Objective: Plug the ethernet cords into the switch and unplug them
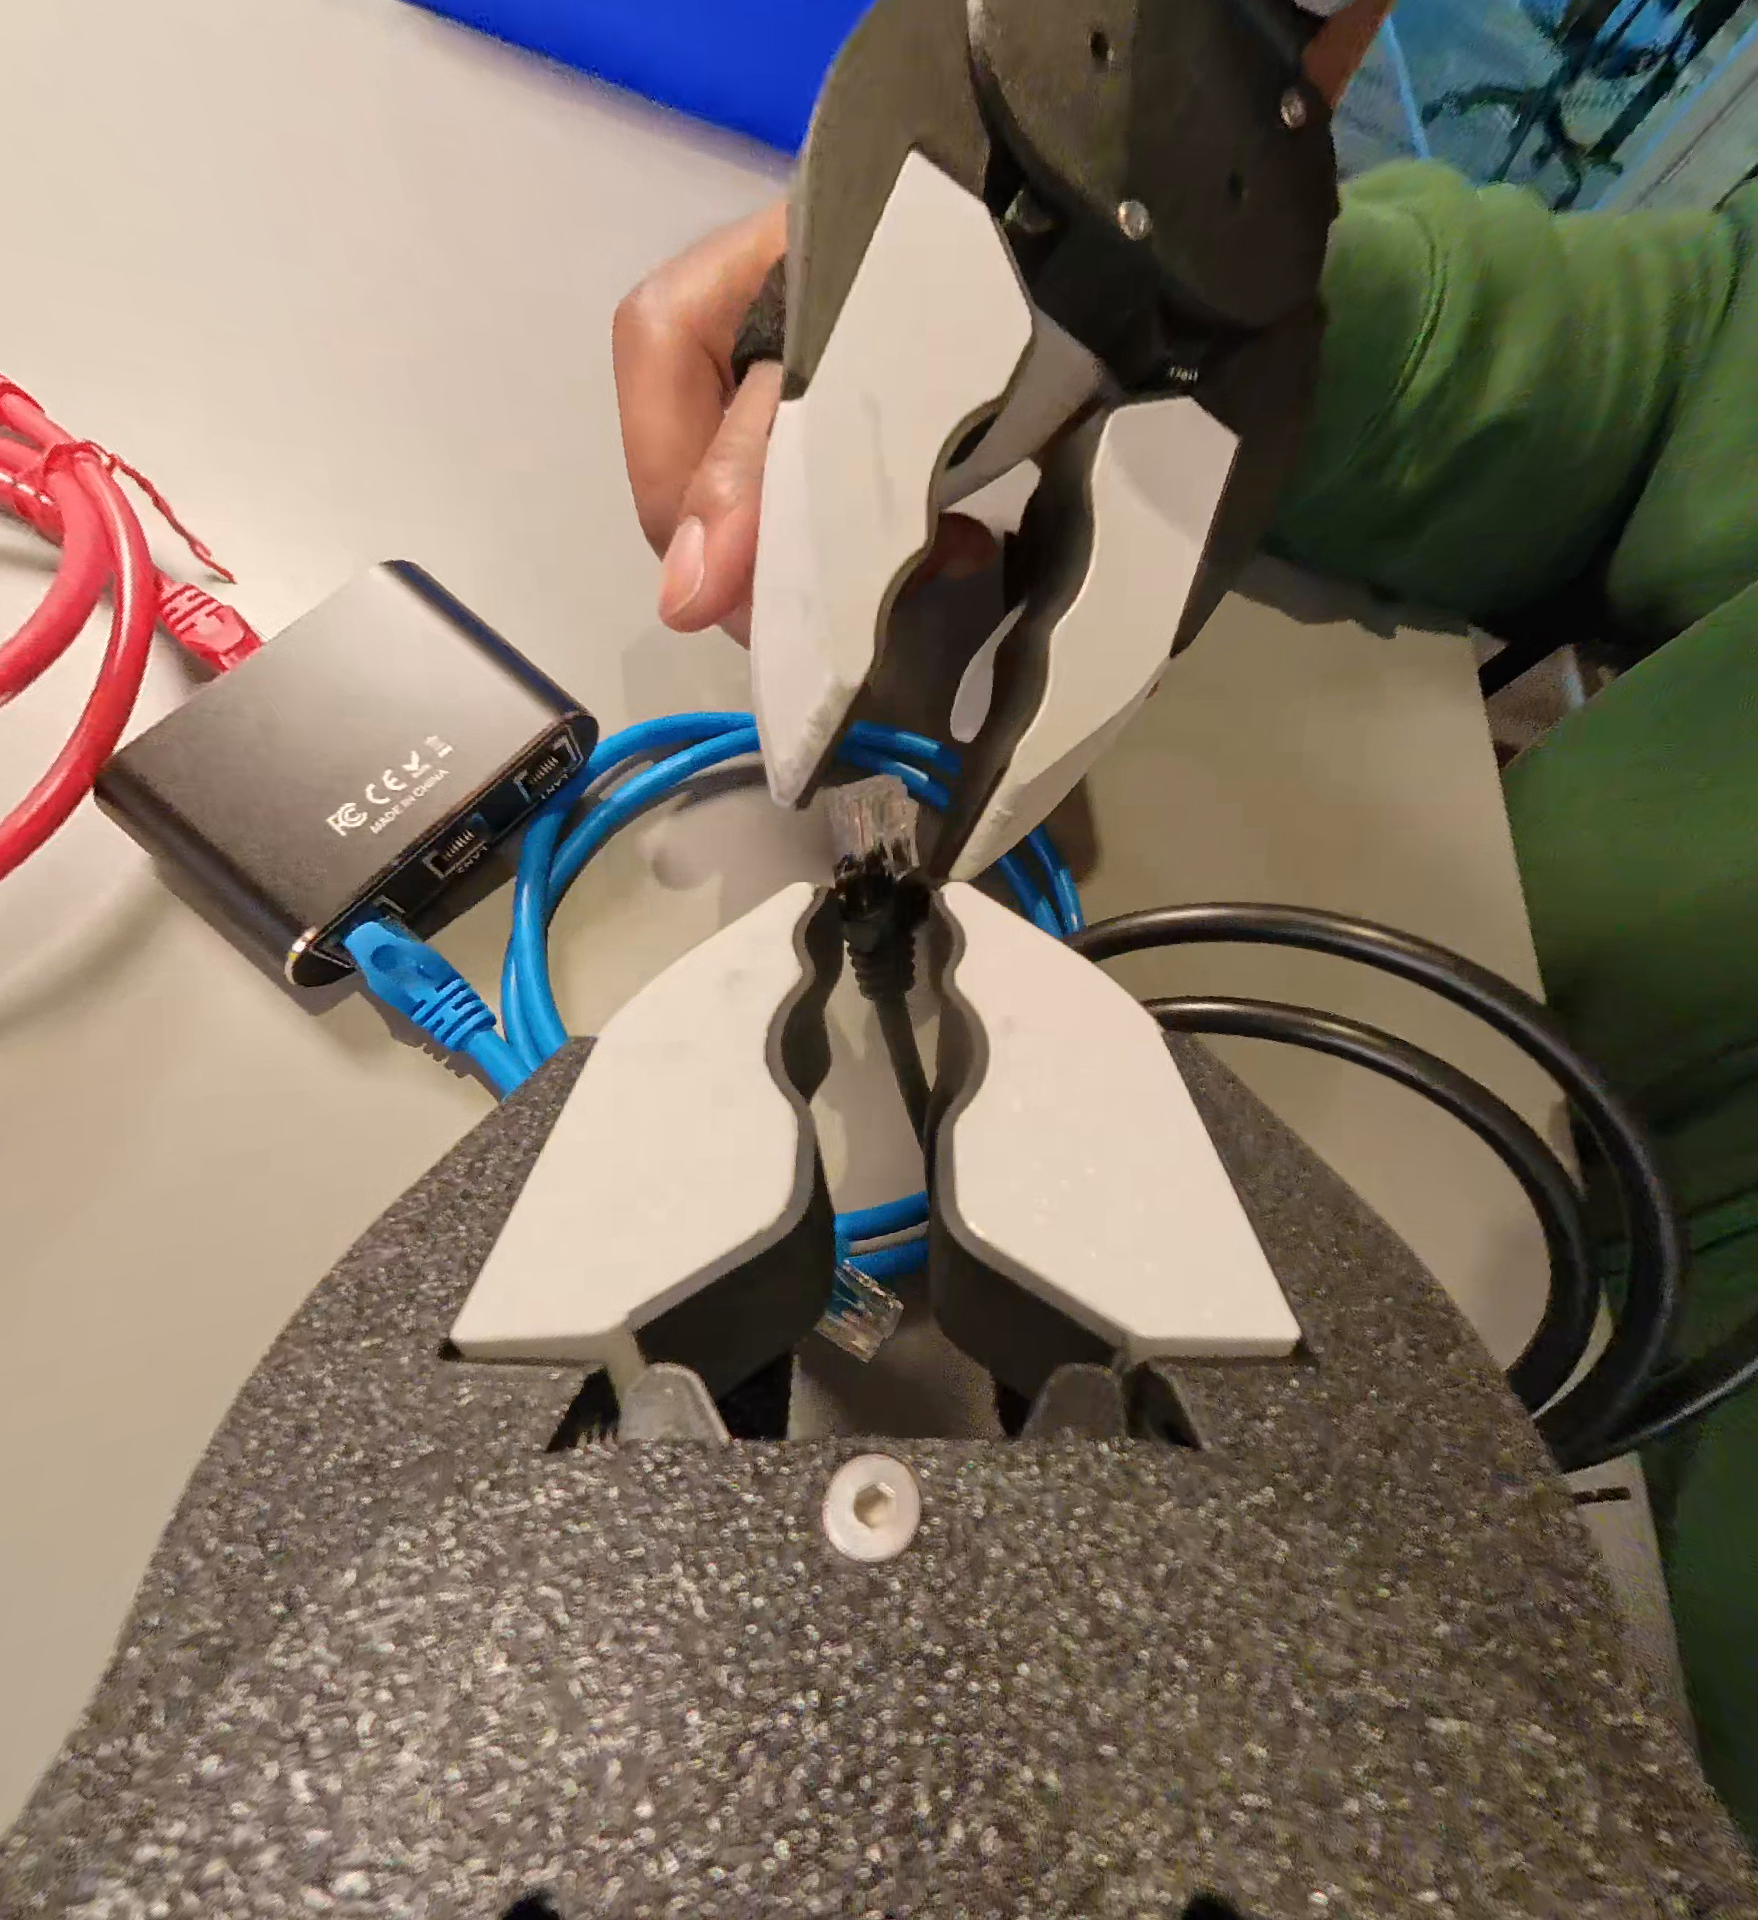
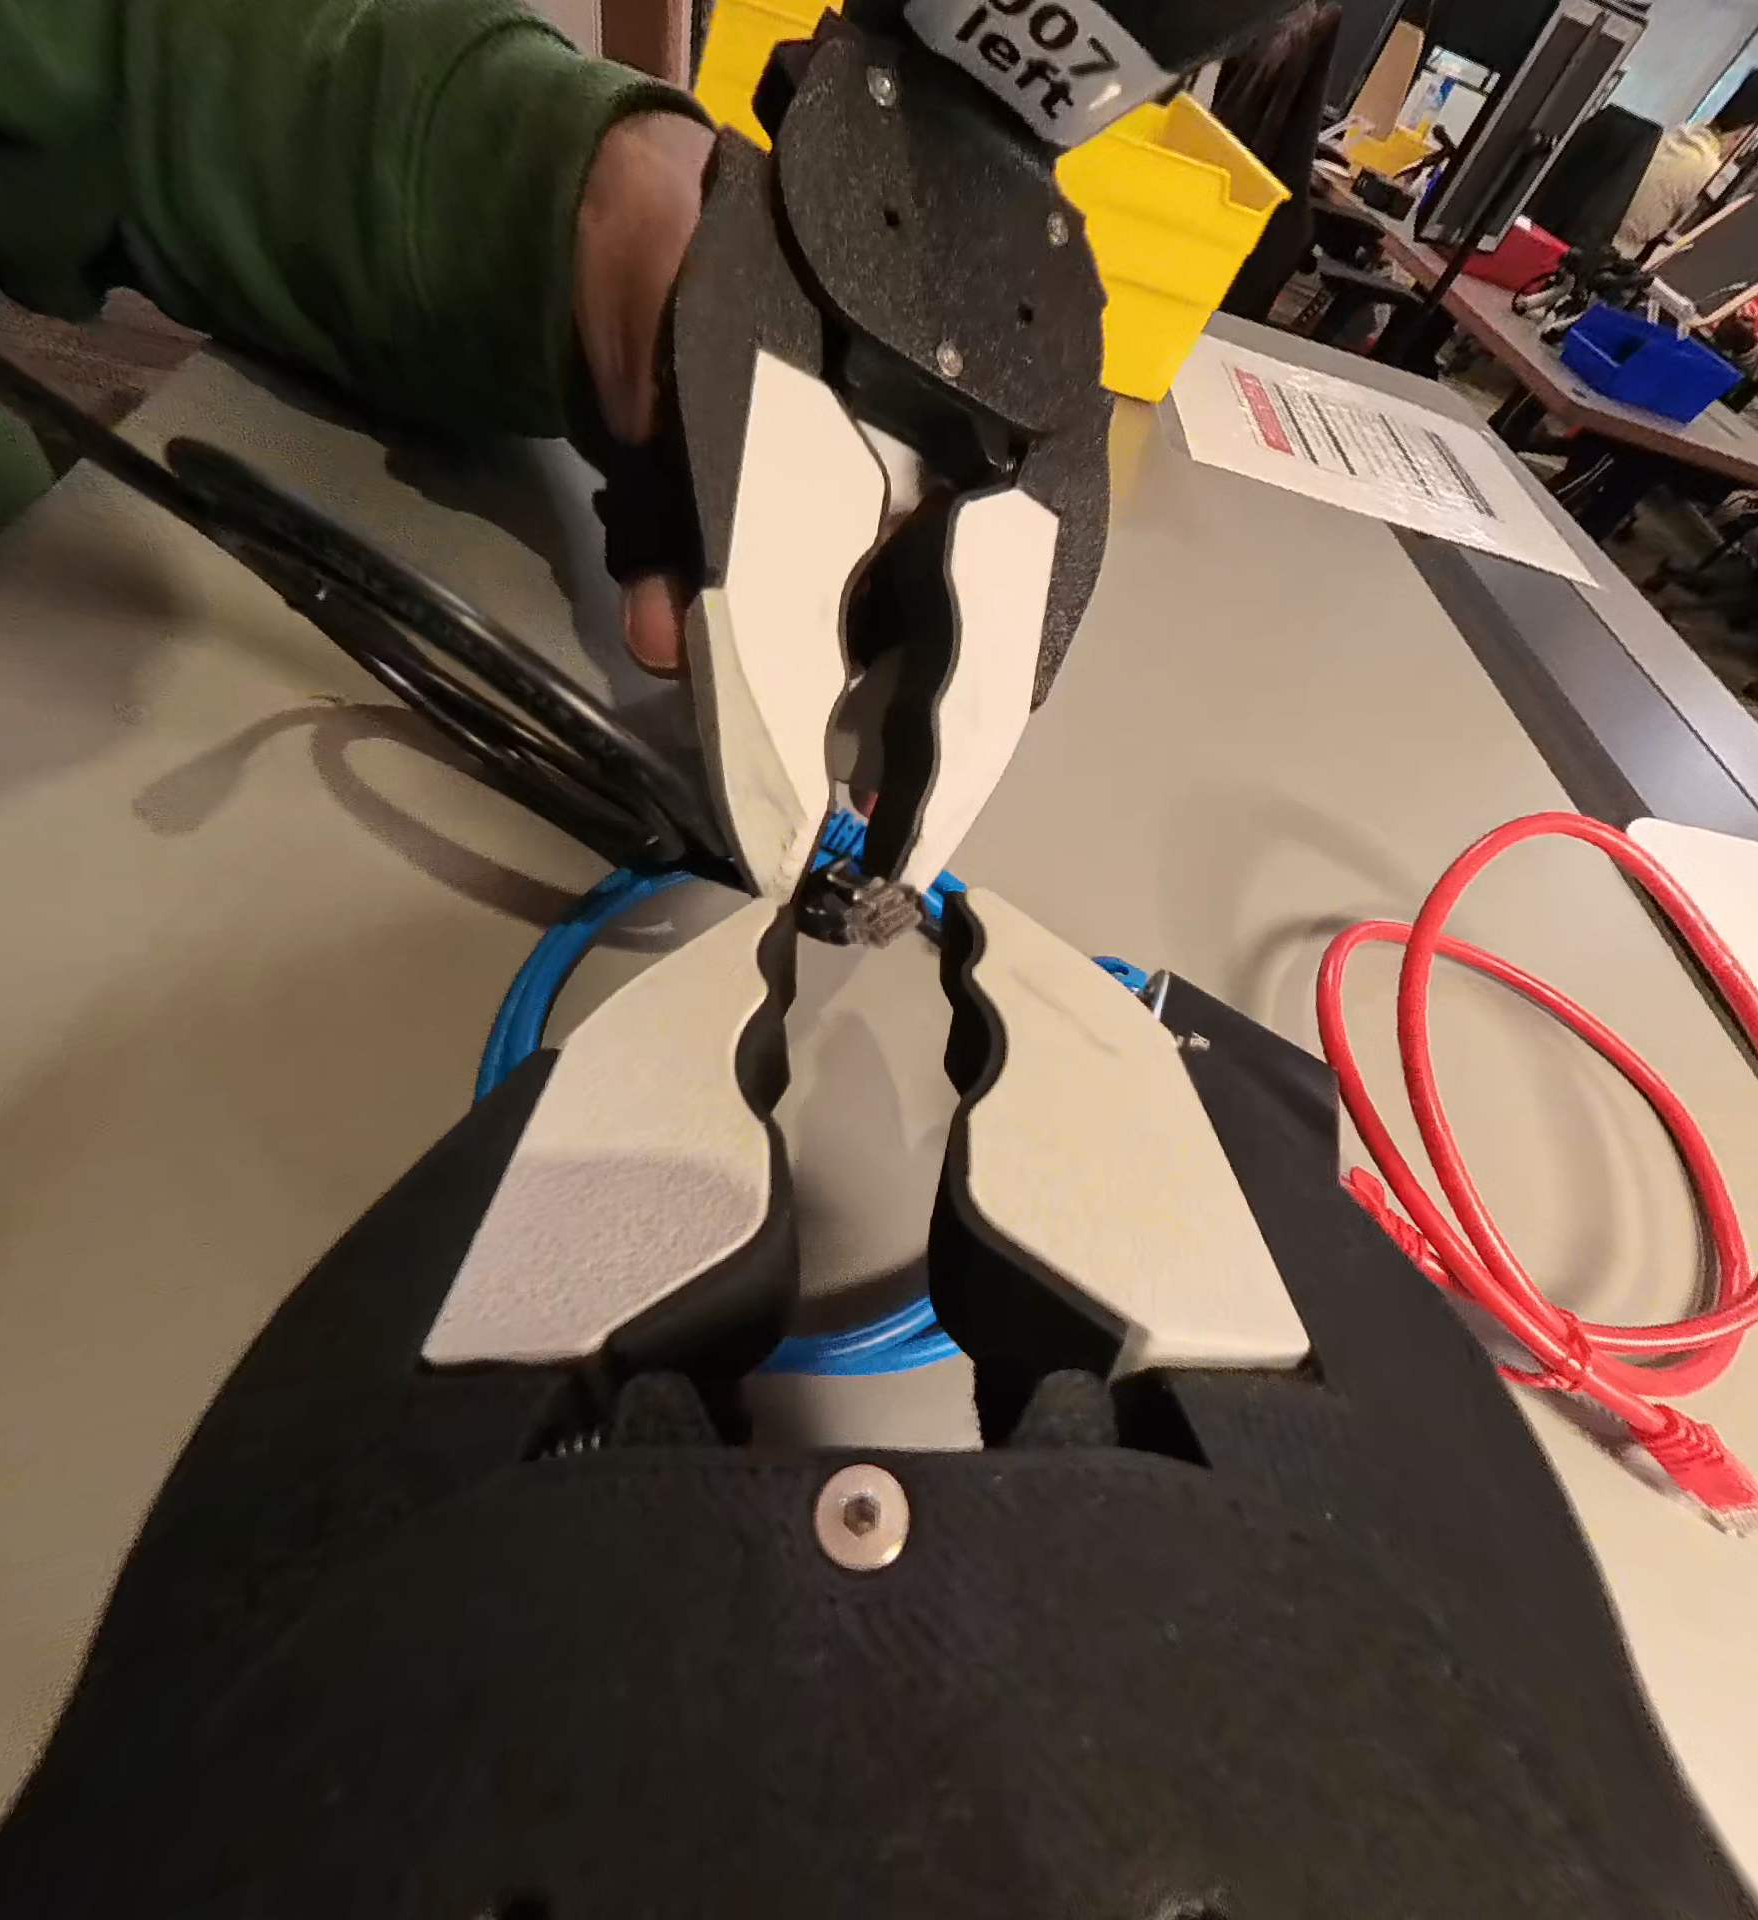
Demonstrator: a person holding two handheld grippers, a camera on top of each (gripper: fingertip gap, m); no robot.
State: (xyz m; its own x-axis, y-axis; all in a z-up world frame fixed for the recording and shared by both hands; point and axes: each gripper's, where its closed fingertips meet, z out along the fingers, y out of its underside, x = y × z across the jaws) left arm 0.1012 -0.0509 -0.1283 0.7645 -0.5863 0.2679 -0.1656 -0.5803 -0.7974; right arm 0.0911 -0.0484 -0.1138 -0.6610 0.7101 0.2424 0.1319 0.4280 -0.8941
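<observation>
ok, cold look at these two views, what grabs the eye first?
The two grippers meeting tip to tip over the table: the left gripper pinches the black cord's plug, with the right gripper closing in around its clear end. Left of them sits the black switch with a blue cord plugged in, and red cords coiled loose beyond it.

yellow bin [image 2: 1166, 229], printed sheet [image 2: 1374, 457], blue bin [image 2: 1644, 358]

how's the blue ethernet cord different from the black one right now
The blue cord has one plug seated in the switch; the black cord is unplugged. Blue lies coiled on the table; the black plug is pinched in the left gripper. Both have clear-tipped plugs.
</observation>
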